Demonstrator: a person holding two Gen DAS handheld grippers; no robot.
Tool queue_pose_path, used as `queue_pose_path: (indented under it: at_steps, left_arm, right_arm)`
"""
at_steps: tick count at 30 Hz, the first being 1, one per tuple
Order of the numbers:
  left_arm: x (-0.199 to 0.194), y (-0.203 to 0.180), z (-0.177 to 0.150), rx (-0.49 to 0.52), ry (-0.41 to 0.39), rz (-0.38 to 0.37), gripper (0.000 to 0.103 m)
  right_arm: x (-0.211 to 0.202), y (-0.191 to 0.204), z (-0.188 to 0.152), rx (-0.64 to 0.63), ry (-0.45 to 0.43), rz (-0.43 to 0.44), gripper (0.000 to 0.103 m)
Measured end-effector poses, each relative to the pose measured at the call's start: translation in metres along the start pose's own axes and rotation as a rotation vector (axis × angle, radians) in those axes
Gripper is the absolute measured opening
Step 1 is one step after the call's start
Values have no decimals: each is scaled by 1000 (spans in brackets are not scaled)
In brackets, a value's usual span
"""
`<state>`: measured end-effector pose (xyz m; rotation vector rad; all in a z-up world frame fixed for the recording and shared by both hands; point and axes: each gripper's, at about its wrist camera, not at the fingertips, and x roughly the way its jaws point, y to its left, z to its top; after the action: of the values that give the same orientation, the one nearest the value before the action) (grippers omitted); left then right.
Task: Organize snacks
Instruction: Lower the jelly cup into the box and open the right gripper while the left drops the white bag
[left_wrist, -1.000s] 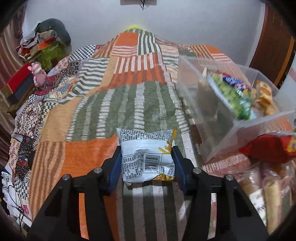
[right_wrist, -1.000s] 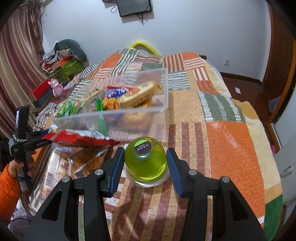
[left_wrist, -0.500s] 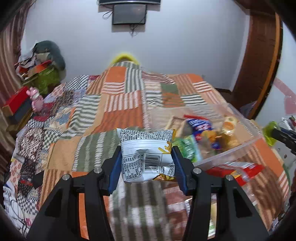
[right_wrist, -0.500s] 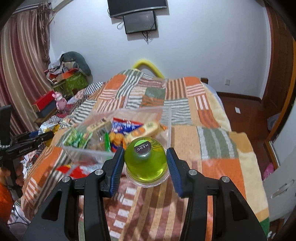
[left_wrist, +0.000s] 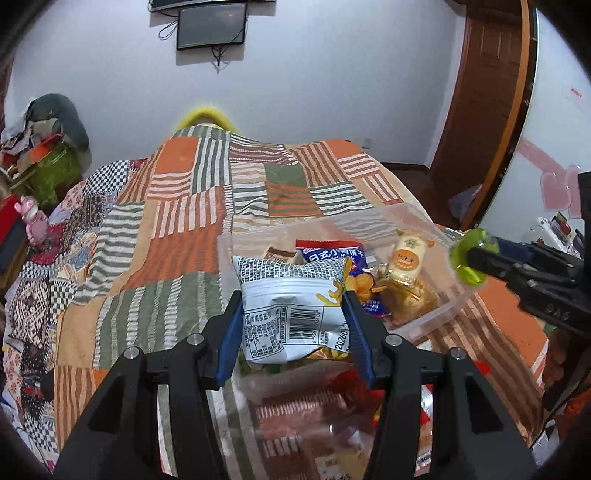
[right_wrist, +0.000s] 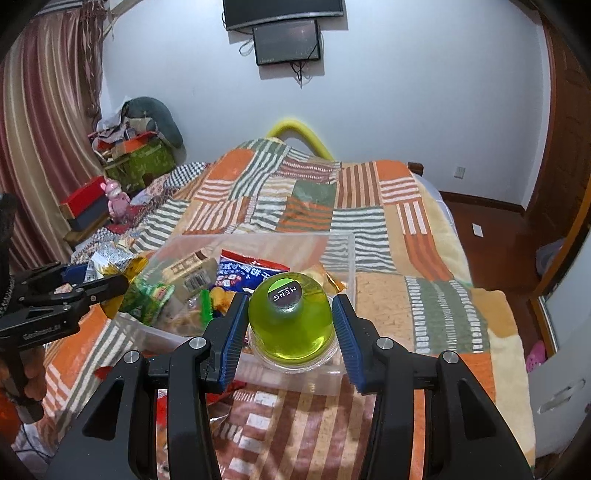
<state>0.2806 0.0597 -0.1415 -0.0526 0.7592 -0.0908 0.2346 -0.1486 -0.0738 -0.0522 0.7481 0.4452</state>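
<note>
Snacks: your left gripper (left_wrist: 293, 321) pinches white barcode-printed crisp packet (left_wrist: 290, 306) above clear plastic bin (left_wrist: 417, 221) | right gripper (right_wrist: 290, 328) clamps green domed jelly cup (right_wrist: 291, 325) over bin's near wall | step: carrying | next: lower, spread fingers.

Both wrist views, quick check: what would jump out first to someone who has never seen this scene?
Each claw carries a snack: the left claw is shut on a white snack bag with a barcode, the right claw on a bright green jelly cup. Both hang at the clear plastic bin, already partly filled with packets, on the orange-and-green patchwork bedspread.
</note>
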Motion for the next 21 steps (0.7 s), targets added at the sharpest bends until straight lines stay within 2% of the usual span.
queue_pose_path:
  at_steps: [7,9,17,21]
  left_arm:
    - [21,-8,10,6,12,-22,52]
    - [29,-9,12,5,19,-24,52]
    - [51,-9,12,-37,64,-34,53]
    - [47,-15,11,-2,54,-18,62]
  right_arm:
    - [19,-3,1,-6,38,-3,42]
    - [21,-4,1,-6,41,6,22]
    - [23,-7,1,-12,63,25,22]
    - [20,-9,-1,-8,70,35,22]
